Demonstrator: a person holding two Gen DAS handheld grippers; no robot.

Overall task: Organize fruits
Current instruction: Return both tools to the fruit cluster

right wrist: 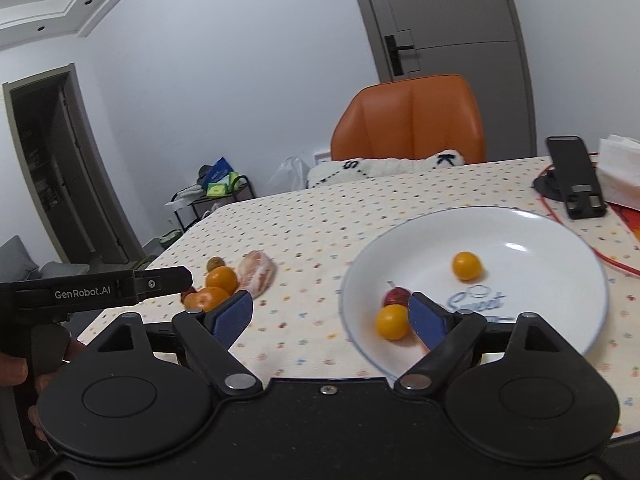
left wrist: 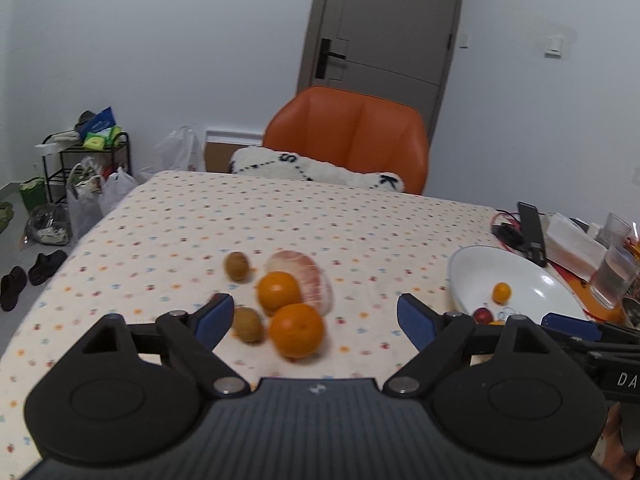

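Fruits lie in two groups on my counter (left wrist: 168,216), which wears a cream cloth with small coloured dots. On the left is a little heap. It has two brown fuzzy kiwis, one farther back (left wrist: 237,265) and one nearer to me (left wrist: 248,323). Just beside them are two round orange oranges, one behind (left wrist: 279,292) and one in front (left wrist: 296,330), and they touch each other. Behind the oranges rests a peeled pink pomelo piece (left wrist: 316,276).

My left gripper (left wrist: 316,318) is spread wide and holds nothing. It hangs above the cloth, with the near kiwi and the front orange showing between its blue pads.

To the right is a big round white plate (right wrist: 540,236) with blue writing on it. In it are a small round yellow fruit (right wrist: 466,265) near the middle, and another small yellow fruit (right wrist: 392,322) near the plate's left edge. A small dark red fruit (right wrist: 396,297) touches that one from behind.

My right gripper (right wrist: 332,318) is spread wide too, and it is empty. Its right blue pad sits just beside the near yellow fruit, over the plate, and its left pad is over the cloth.
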